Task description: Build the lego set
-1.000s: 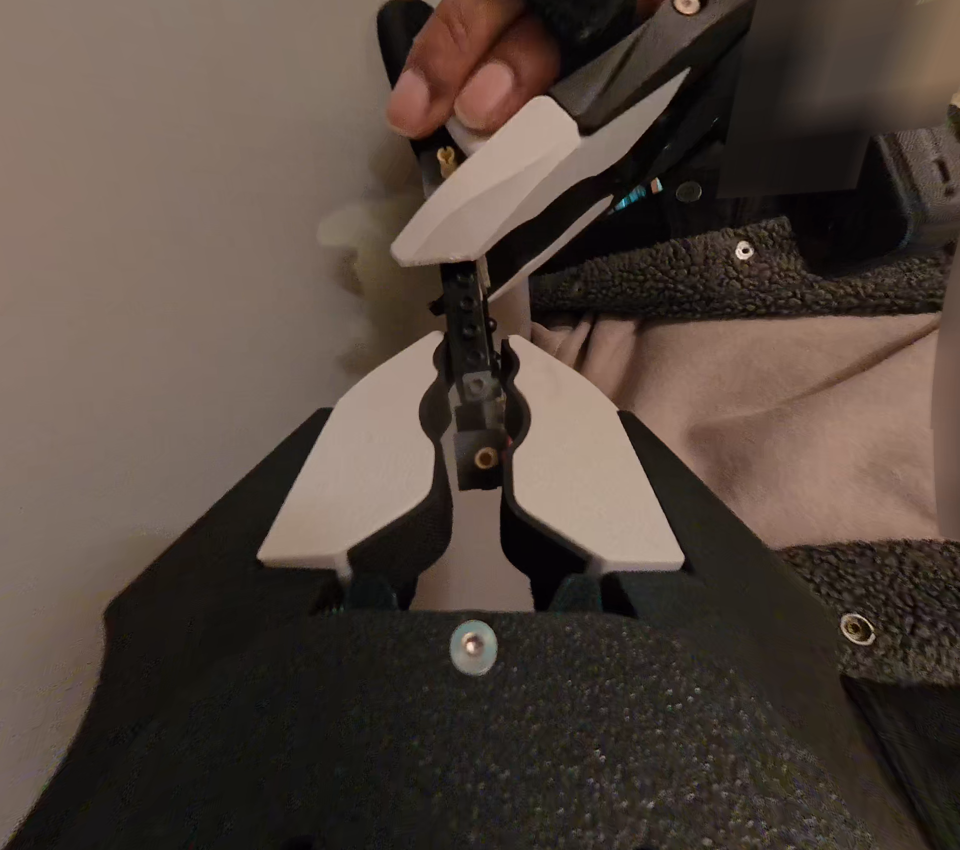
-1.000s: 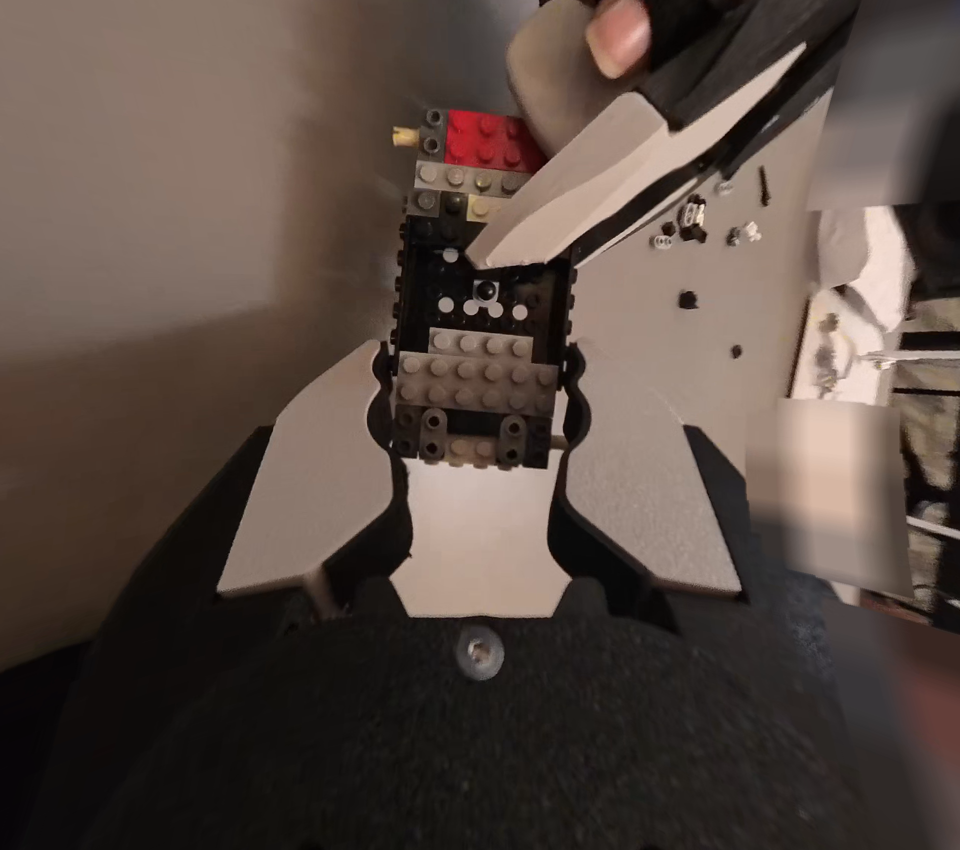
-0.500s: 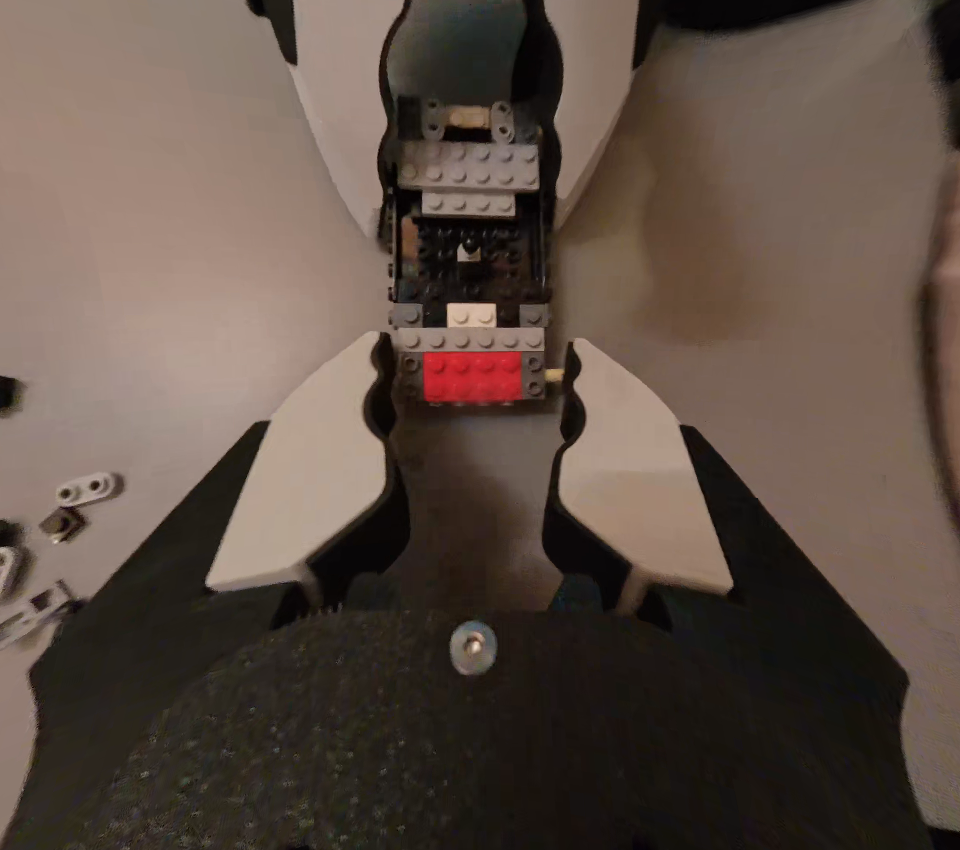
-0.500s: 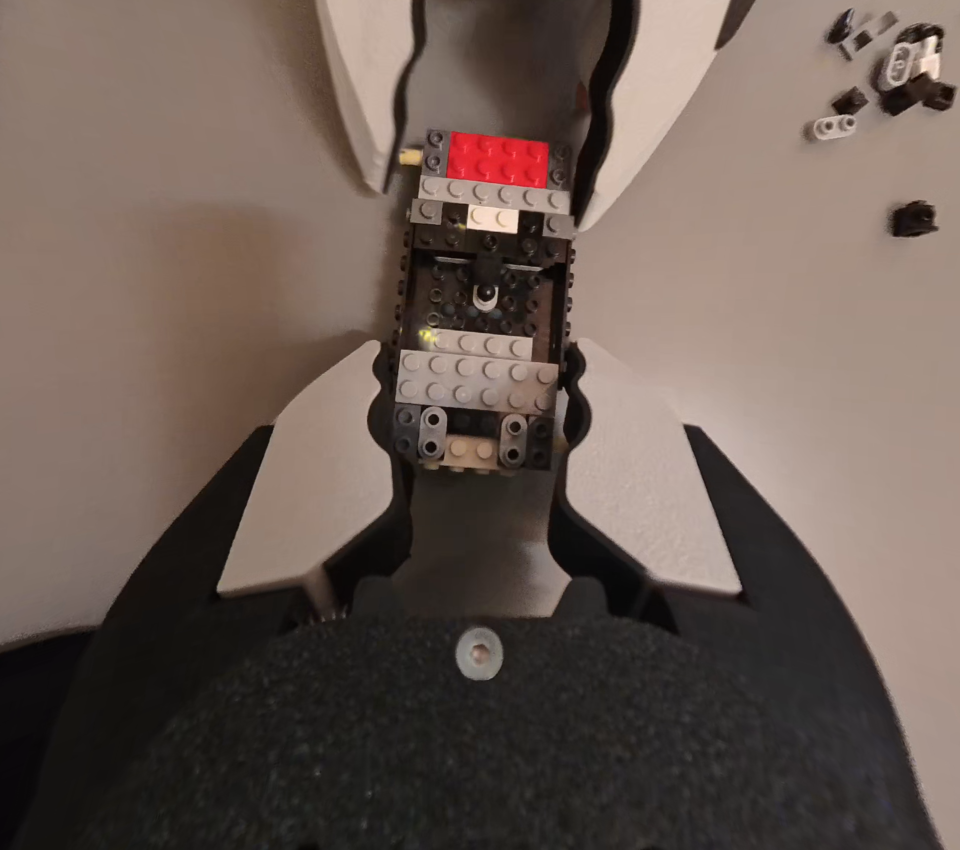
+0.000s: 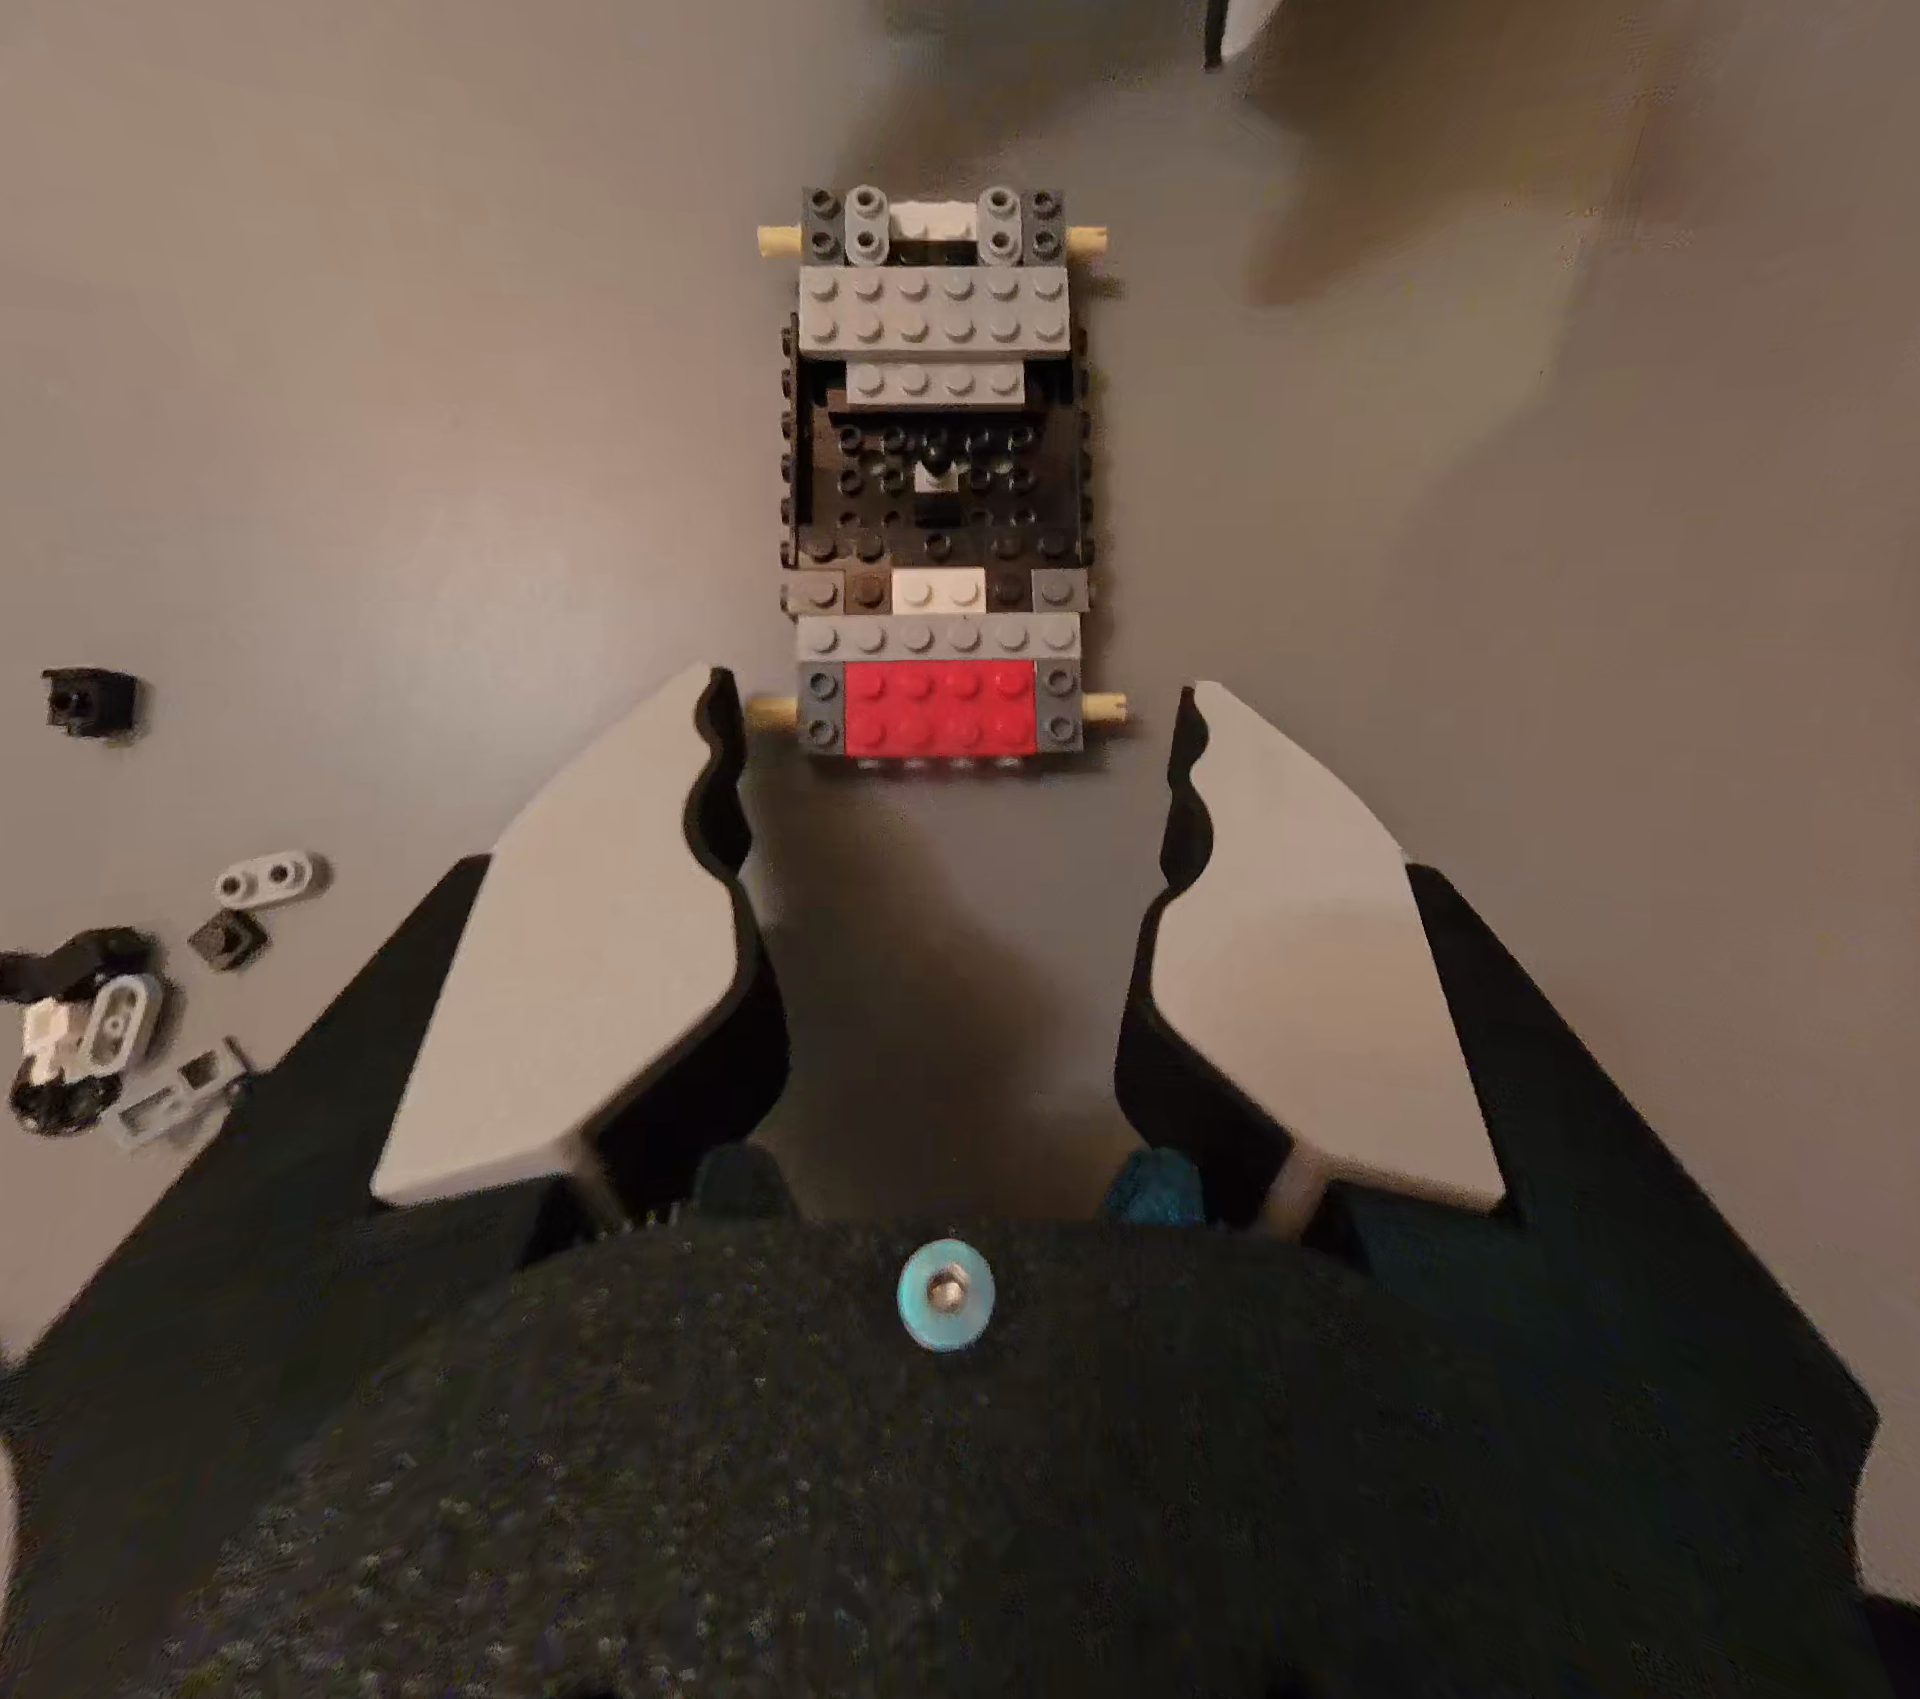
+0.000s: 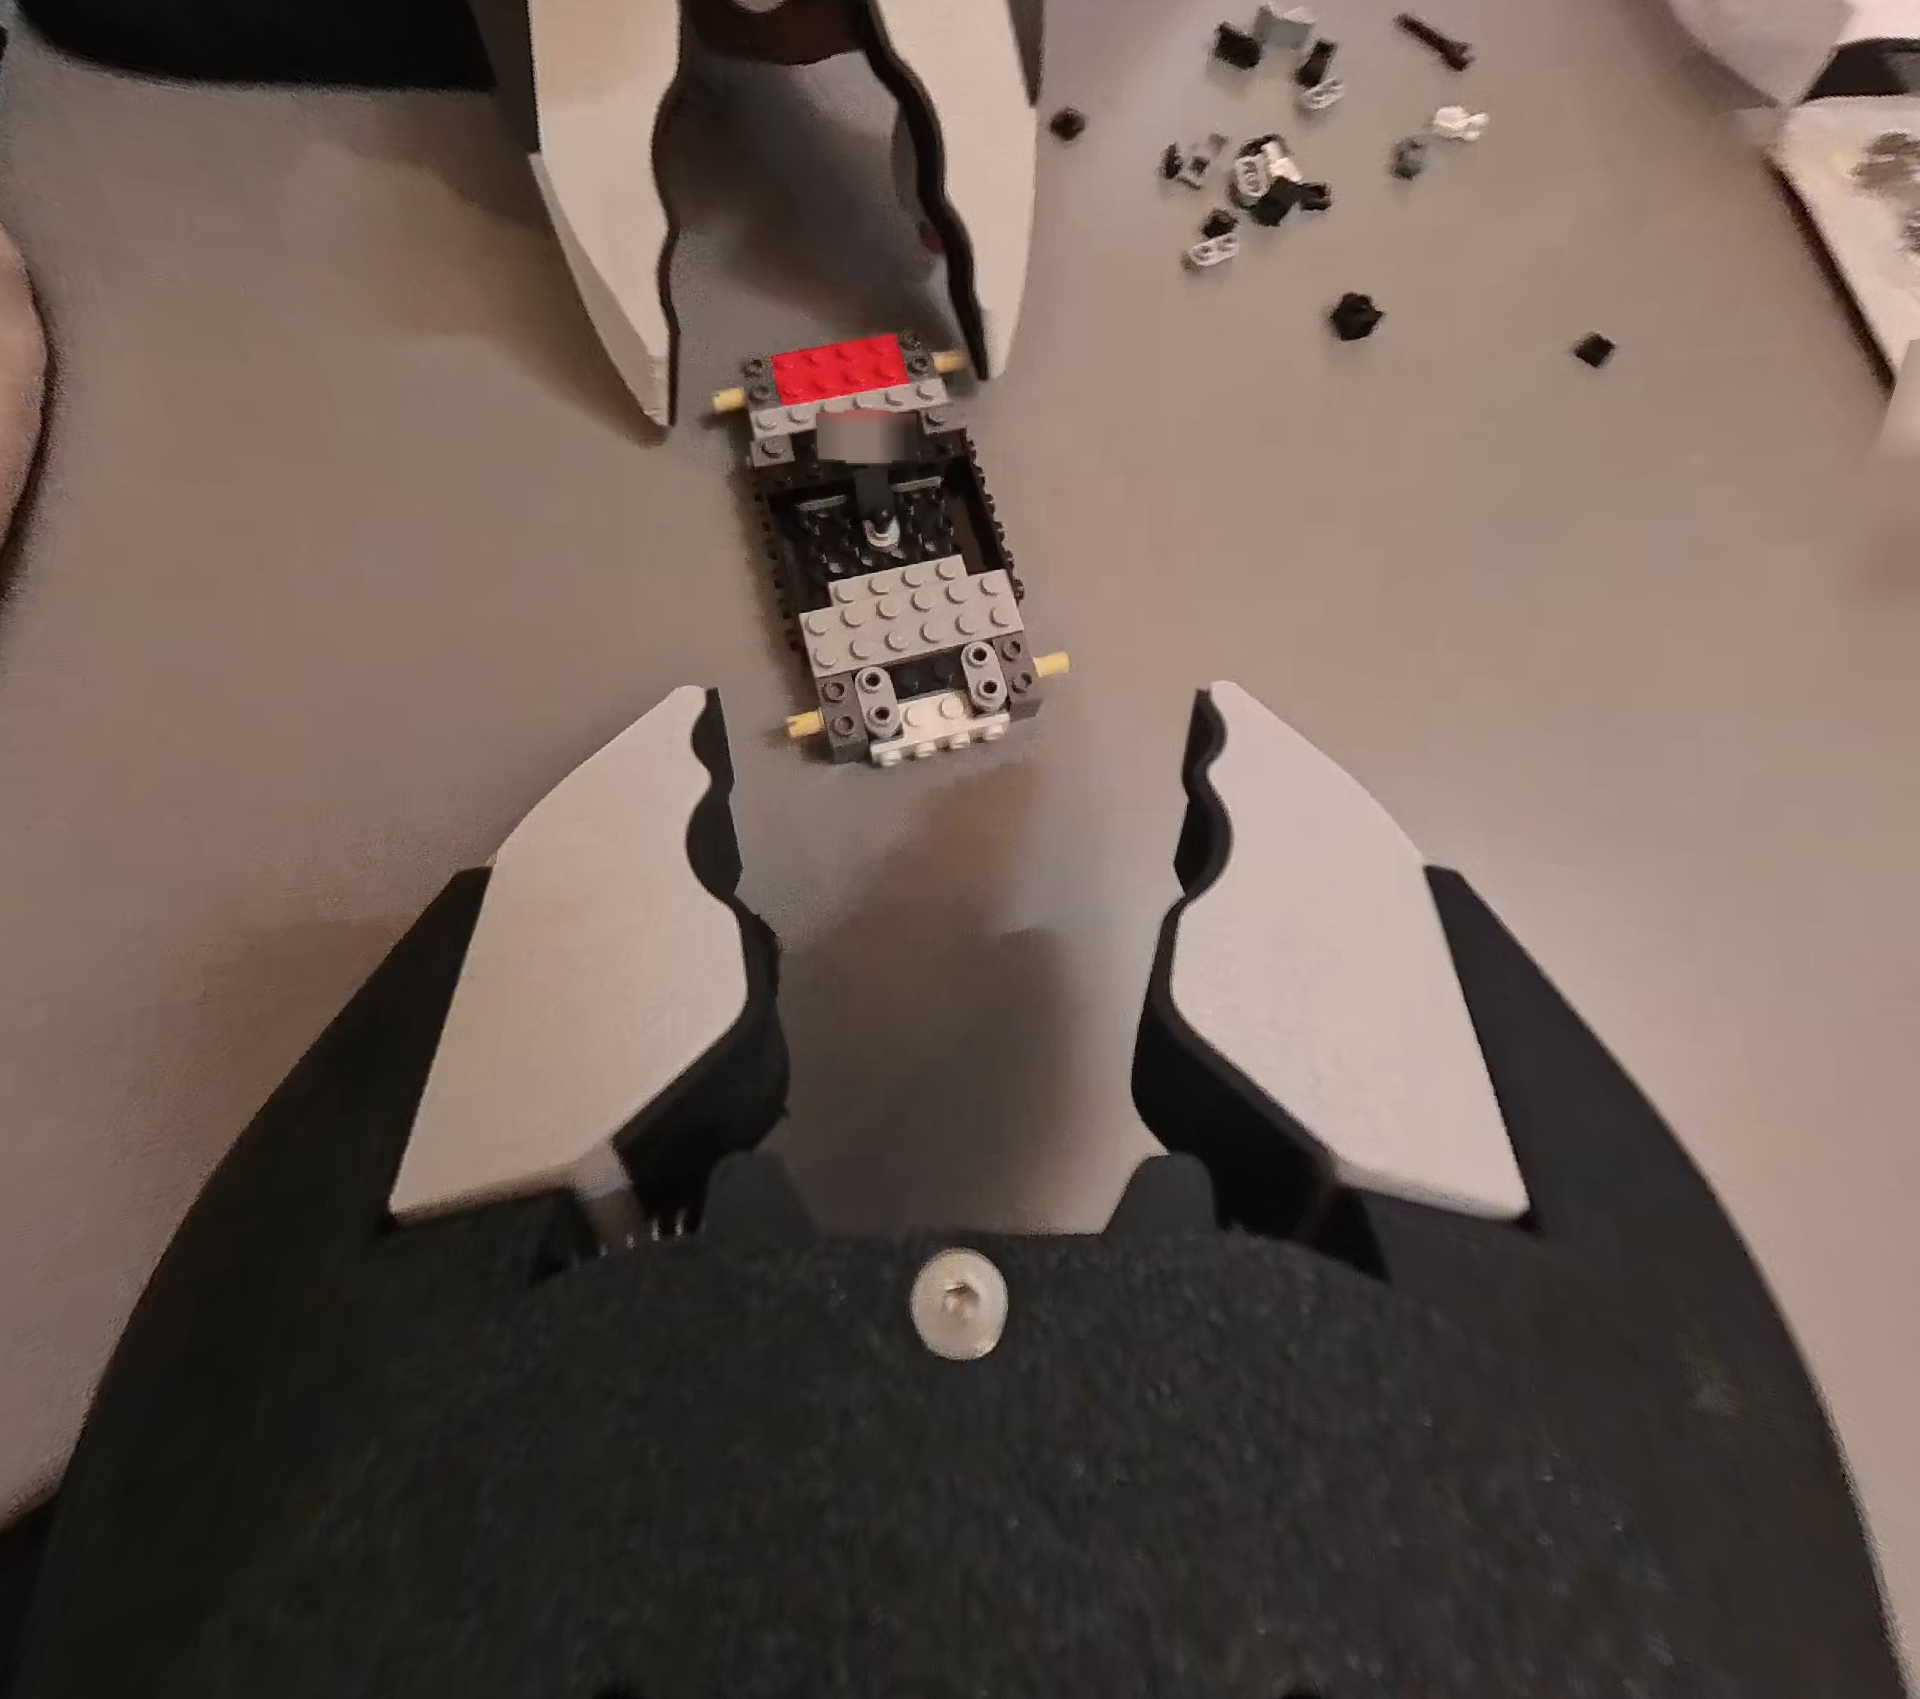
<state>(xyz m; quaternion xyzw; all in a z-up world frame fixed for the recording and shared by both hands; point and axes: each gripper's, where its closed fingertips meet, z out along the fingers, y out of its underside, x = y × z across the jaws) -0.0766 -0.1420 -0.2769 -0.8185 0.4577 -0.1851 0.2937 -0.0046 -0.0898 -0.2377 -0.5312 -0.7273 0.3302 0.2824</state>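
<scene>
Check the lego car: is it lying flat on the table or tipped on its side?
Flat. The car rests studs-up on the table, red plate facing the camera, both tools open and clear of it.

Studded plastic lego model (image 5: 940, 486), smooth matt grey table (image 5: 364, 299).

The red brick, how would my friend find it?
Find the half-built grey and black lego car lying flat on the grey table. At the end nearest the left claw sits a flat red studded brick, the only red piece there.
</scene>
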